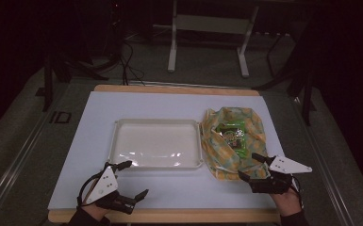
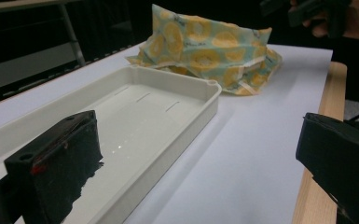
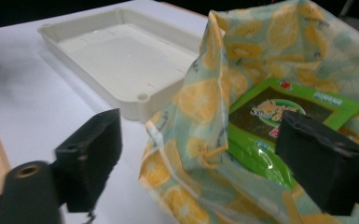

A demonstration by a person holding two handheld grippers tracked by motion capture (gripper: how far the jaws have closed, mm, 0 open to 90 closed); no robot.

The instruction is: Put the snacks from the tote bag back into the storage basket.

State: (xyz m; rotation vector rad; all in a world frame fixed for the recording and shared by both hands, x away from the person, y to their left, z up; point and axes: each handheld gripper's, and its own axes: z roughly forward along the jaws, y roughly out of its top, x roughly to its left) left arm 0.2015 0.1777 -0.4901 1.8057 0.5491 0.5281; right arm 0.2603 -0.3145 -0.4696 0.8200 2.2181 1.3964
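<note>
Right gripper [image 1: 255, 169] poised at lemon-print bag's [image 1: 226, 141] near edge, jaws spread, nothing grasped. Green snack packet [image 1: 232, 134] lay inside opened bag, right of white tray [image 1: 122, 162]. Left gripper [image 1: 131, 178] idle, released. Transfer not yet begun.

The high view looks down from above the near edge, while each gripper view sits low behind its own jaws, both seeing the white tray [image 2: 168, 93] ahead.
</note>
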